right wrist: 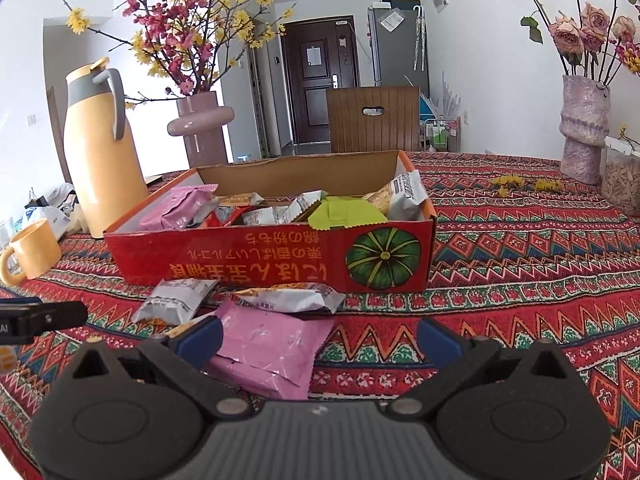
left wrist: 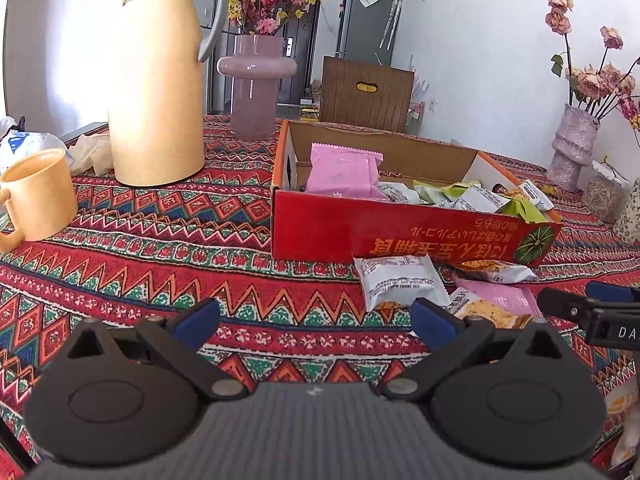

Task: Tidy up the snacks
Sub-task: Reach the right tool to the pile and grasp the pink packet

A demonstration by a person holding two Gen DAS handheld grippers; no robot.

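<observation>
A red cardboard box holds several snack packets, among them a pink one and a green one. Loose packets lie on the cloth in front of it: a silver one, an orange-and-white one and a pink one. My left gripper is open and empty above the cloth, left of the loose packets. My right gripper is open and empty, with the pink packet between its fingers.
A tan thermos jug, a tan mug and a mauve flower vase stand left of the box. A pale vase of dried roses and a jar stand at the right. A wooden chair is behind the table.
</observation>
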